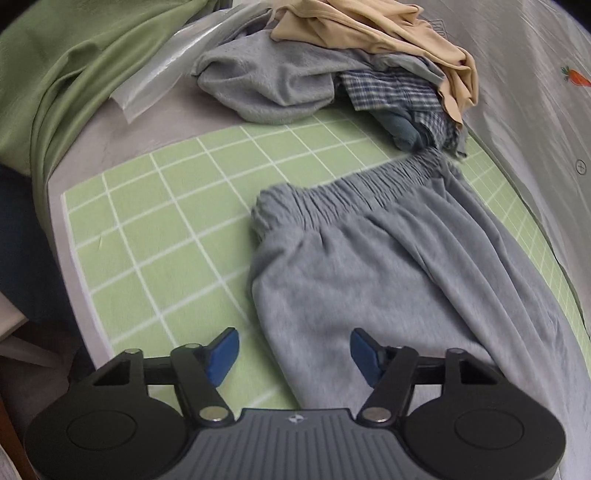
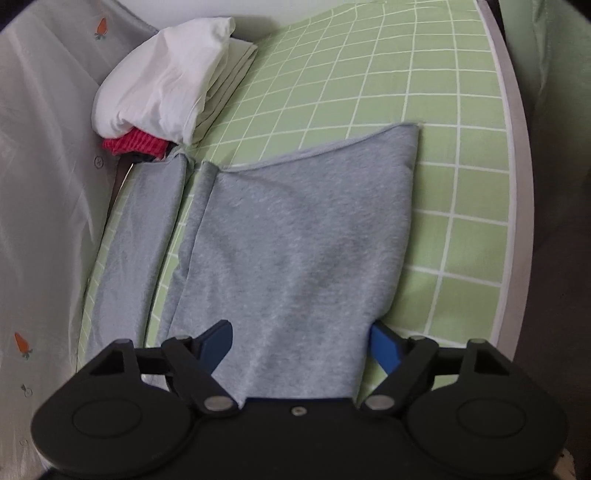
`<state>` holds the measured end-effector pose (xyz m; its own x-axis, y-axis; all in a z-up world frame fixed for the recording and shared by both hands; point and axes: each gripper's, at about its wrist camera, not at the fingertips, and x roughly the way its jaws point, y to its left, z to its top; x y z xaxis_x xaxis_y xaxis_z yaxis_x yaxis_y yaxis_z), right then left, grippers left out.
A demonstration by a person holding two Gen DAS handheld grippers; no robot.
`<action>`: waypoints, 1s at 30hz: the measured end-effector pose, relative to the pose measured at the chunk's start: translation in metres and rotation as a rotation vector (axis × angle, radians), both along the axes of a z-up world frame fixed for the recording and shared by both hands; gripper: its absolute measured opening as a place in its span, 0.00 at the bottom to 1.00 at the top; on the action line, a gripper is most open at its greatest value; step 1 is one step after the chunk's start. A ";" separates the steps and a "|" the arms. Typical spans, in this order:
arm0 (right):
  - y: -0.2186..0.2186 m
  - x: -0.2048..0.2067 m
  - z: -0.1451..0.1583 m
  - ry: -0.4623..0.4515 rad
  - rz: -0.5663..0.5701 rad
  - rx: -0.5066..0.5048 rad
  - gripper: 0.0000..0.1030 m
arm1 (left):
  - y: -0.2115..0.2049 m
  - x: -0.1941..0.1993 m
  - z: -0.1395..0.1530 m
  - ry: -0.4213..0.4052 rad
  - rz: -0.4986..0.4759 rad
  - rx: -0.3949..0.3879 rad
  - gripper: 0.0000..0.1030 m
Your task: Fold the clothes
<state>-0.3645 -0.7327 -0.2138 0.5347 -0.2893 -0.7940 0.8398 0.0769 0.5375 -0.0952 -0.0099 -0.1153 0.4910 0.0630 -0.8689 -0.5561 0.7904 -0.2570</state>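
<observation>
Left wrist view gives us the waist end of the grey sweatpants (image 1: 388, 266), lying flat on the green grid mat (image 1: 159, 229), the gathered elastic waistband (image 1: 351, 192) running toward the mat's far right corner. Our left gripper (image 1: 294, 356) hangs above the near part of the mat with its blue pads (image 1: 221, 356) spread apart; the left edge of the sweatpants runs between them, and neither pad presses on the cloth. At the mat's far edge sits a heap of unfolded clothes: a grey textured garment (image 1: 266, 81), a blue plaid piece (image 1: 391, 90) and a tan garment (image 1: 373, 33) on top. A clear plastic sheet (image 1: 155, 81) lies beside that heap, and a green fabric (image 1: 55, 74) is bunched past the mat's far left corner.

From the right wrist view we see the leg end of the same sweatpants (image 2: 295, 236) spread on the mat (image 2: 461, 184), one leg broad and flat, the other showing as a narrow strip along the mat's left edge. Our right gripper (image 2: 301, 349) has its jaws wide, with the broad leg lying between them; the cloth reaches right up to the right pad (image 2: 384, 349), but we cannot tell if it touches. No pinch is visible. At the far left corner a white garment (image 2: 166, 81) rests on a red one (image 2: 136, 146). A pale cover with small carrot prints (image 2: 40, 184) borders the left side.
</observation>
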 end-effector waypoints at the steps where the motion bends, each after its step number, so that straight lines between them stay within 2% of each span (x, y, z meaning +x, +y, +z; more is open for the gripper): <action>1: -0.003 -0.002 -0.001 -0.013 -0.022 0.005 0.74 | 0.002 0.005 -0.001 -0.003 0.001 0.003 0.62; 4: -0.008 -0.006 -0.003 -0.039 -0.072 0.015 0.67 | 0.007 0.017 -0.002 -0.011 -0.007 0.012 0.62; 6: -0.009 -0.005 -0.003 -0.035 -0.083 0.014 0.59 | 0.008 0.022 -0.002 -0.014 -0.015 0.016 0.61; 7: -0.009 -0.004 -0.003 -0.029 -0.085 0.015 0.50 | 0.008 0.023 -0.002 -0.015 -0.016 0.020 0.55; 8: -0.008 -0.004 -0.003 -0.026 -0.087 0.016 0.36 | 0.008 0.025 -0.002 -0.014 -0.015 0.024 0.52; 9: -0.008 -0.004 -0.004 -0.031 -0.090 0.019 0.27 | 0.010 0.026 -0.003 -0.006 -0.007 0.027 0.35; 10: -0.007 -0.006 -0.005 -0.049 -0.093 0.023 0.12 | 0.012 0.027 -0.003 0.002 0.001 0.031 0.08; 11: -0.006 -0.007 -0.006 -0.065 -0.093 0.026 0.03 | 0.014 0.028 -0.004 0.005 0.009 0.030 0.03; 14: -0.003 -0.009 0.000 -0.110 -0.080 0.003 0.02 | 0.023 0.025 -0.001 -0.026 0.028 -0.001 0.02; 17: -0.001 -0.014 0.015 -0.121 -0.067 -0.047 0.02 | 0.024 0.019 0.017 -0.080 0.023 0.041 0.02; 26: -0.005 -0.047 0.092 -0.277 -0.068 -0.177 0.01 | 0.009 0.007 0.098 -0.240 -0.036 0.146 0.01; 30: -0.007 -0.058 0.102 -0.270 -0.074 -0.206 0.01 | 0.017 -0.005 0.097 -0.215 0.014 0.135 0.01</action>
<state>-0.4222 -0.7397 -0.1118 0.6891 -0.4749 -0.5474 0.6766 0.1511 0.7207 -0.0999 0.0067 -0.0186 0.6619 0.1796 -0.7277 -0.5113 0.8182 -0.2631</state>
